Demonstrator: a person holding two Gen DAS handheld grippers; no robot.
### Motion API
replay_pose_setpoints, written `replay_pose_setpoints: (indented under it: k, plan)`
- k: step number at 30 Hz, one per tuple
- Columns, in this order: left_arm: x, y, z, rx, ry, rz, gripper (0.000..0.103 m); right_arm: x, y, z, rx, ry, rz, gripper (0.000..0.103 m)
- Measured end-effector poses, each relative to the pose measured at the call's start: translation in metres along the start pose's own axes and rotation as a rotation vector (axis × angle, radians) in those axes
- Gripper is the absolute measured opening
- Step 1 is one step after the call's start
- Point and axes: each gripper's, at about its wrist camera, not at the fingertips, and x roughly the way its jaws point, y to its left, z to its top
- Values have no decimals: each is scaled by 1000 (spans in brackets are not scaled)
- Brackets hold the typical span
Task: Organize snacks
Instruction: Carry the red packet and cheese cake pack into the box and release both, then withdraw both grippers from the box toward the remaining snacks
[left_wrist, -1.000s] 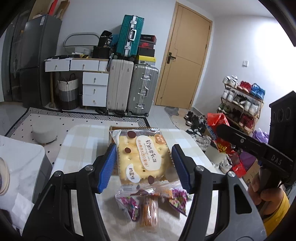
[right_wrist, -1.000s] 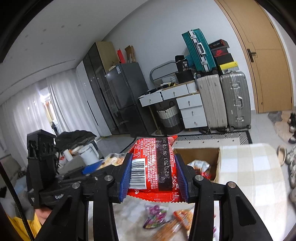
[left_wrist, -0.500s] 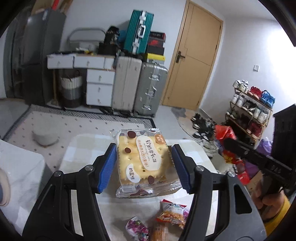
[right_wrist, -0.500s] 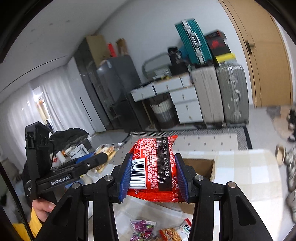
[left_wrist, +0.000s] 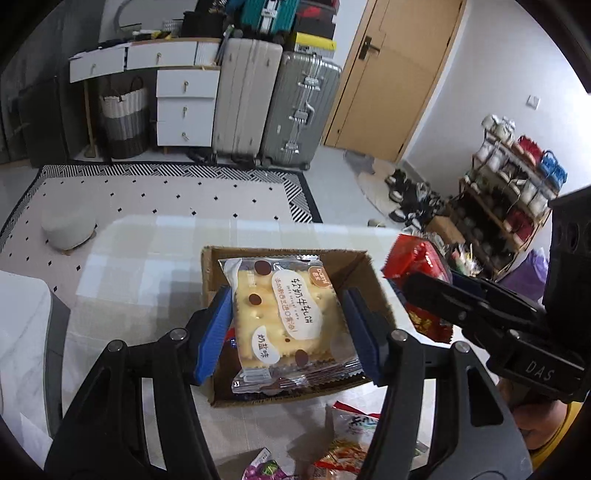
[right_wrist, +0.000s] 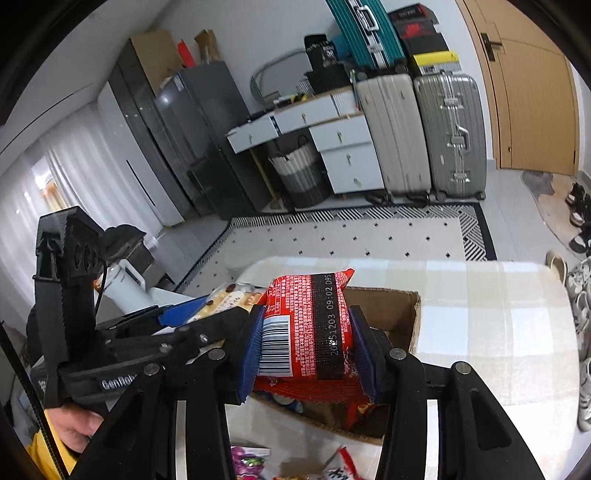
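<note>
Both tongs, pinching cracker pack (left_wrist: 286, 319) and red packet (right_wrist: 314, 328), now hang over the box (left_wrist: 364, 271).

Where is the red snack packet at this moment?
The red snack packet is clamped in the right gripper, above the open cardboard box, right of the cracker packet.

Two suitcases (left_wrist: 273, 107) upright beside white drawers (left_wrist: 184, 107); wooden door (left_wrist: 388, 74) (shut), shoe rack (left_wrist: 513, 184).

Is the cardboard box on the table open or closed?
Open. The cardboard box shows its inside with flaps standing up; the cracker packet hangs over the opening.
</note>
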Motion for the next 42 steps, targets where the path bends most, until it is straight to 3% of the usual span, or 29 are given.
replay_pose_setpoints:
  k: [4,14,21,36,40,42]
  plan:
    - [33,5,-2,-42,36,-31,58,26,-14,-2,22,42,-15,45]
    - [108,20,2,-64,112,-21,58,58,-31,-17,32,121,-32,45]
    - [126,33,1,-93,120,-20,58,71,-32,-23,15,156,-54,45]
    - [75,36,-19,-96,102,16,65,84,-33,-24,32,196,-82,51]
    - [56,30,-26,-86,95,26,76,70,-27,-22,27,173,-87,51]
    - [47,27,-29,-75,83,40,77,63,-23,-21,23,162,-89,51]
